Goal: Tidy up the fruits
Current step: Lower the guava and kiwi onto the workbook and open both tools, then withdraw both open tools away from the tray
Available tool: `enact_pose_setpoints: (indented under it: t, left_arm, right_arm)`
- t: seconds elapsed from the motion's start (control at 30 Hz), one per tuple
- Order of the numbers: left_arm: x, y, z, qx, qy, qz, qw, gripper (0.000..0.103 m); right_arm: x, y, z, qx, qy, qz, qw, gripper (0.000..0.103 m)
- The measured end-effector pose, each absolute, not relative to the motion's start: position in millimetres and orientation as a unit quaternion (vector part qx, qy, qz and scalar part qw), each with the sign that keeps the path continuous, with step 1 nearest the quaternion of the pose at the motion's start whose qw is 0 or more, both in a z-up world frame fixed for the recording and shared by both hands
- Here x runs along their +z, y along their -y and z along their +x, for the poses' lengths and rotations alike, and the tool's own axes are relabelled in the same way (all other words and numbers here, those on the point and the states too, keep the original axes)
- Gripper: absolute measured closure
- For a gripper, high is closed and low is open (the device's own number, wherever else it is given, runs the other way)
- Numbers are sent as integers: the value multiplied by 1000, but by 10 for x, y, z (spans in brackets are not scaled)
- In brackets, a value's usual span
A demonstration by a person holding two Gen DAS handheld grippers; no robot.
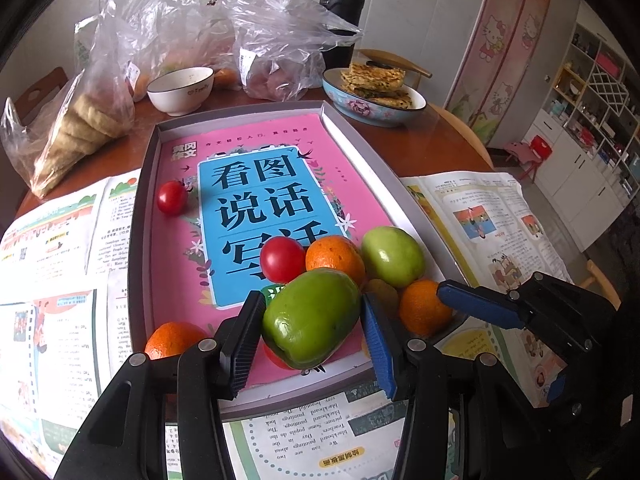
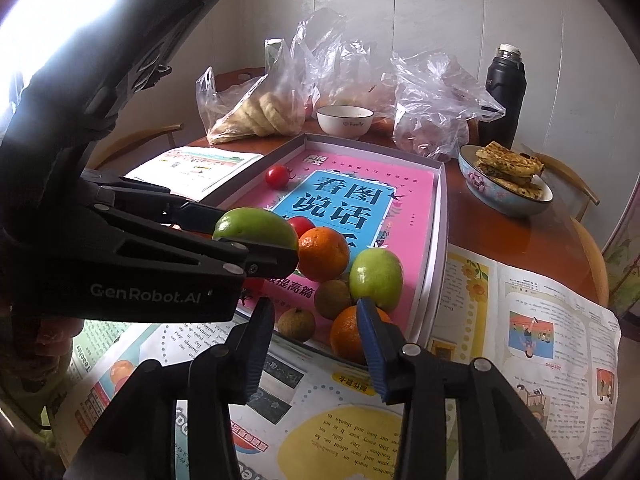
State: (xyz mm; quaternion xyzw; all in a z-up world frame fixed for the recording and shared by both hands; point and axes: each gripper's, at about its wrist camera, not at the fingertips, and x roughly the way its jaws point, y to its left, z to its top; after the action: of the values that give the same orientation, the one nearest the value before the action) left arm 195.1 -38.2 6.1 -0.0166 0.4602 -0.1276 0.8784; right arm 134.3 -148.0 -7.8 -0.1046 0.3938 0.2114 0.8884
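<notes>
My left gripper [image 1: 312, 332] is shut on a green fruit [image 1: 310, 320], held just above the near end of a grey tray [image 1: 360, 148] lined with a pink book. In the tray lie a second green fruit [image 1: 394, 256], two oranges [image 1: 336, 256] [image 1: 424, 306], a small brown fruit [image 1: 384, 292] and two cherry tomatoes [image 1: 172, 198] [image 1: 282, 260]. A third orange [image 1: 172, 340] sits at the tray's near left corner. My right gripper [image 2: 316, 344] stands open over the tray's near edge, gripping nothing. An orange [image 2: 346, 338] lies behind its right finger and a brown fruit [image 2: 296, 324] shows in the gap.
At the far side of the round wooden table stand a white bowl [image 1: 180, 90], a blue bowl of pancakes [image 1: 374, 96], a dark thermos [image 1: 342, 8] and several plastic bags [image 1: 276, 40] of food. Printed pages [image 1: 52, 240] [image 1: 492, 216] cover the table on both sides of the tray.
</notes>
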Motion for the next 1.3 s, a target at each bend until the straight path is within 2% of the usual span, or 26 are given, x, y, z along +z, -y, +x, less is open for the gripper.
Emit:
enact_pose_setpoints:
  t: [0.13, 0.17, 0.23, 0.4, 0.53, 0.67, 0.77, 0.87, 0.97, 1.17, 1.3]
  left_arm:
    - [92, 372, 1921, -129, -456, -20, 881, 51]
    - [107, 370, 1911, -130, -454, -19, 881, 48]
    - [127, 363, 1891, -132, -452, -21, 882, 44]
    - [189, 376, 1817, -129, -444, -15, 886, 44]
    - [265, 344, 1752, -123, -436, -19, 891, 41]
    - [363, 308, 1657, -114, -423, -19, 898, 37]
    - [433, 284, 1553, -104, -412, -17, 905, 30]
    - [477, 249, 1440, -103, -405, -21, 908, 29]
    - [488, 207, 1304, -100, -401, -26, 910, 28]
    - [437, 115, 1068, -88, -400, -32, 912, 27]
    - [407, 66, 967, -80, -399, -40, 912, 27]
  right_arm:
    - [-55, 1500, 1335, 205, -393, -104, 891, 54]
    - [-49, 1506, 1331, 204, -392, -103, 891, 53]
    - [-36, 1514, 1324, 202, -391, -103, 892, 53]
    - [16, 1518, 1278, 200, -385, -103, 895, 52]
    - [54, 1529, 1238, 196, -382, -102, 898, 45]
    - [105, 1560, 1201, 189, -378, -97, 901, 42]
    - [151, 1588, 1160, 184, -372, -88, 906, 39]
    - [201, 1603, 1109, 182, -367, -80, 909, 37]
    - [248, 1599, 1039, 181, -358, -82, 912, 30]
    - [310, 1596, 908, 179, -345, -81, 918, 24]
    - [347, 1575, 830, 177, -335, -84, 922, 22]
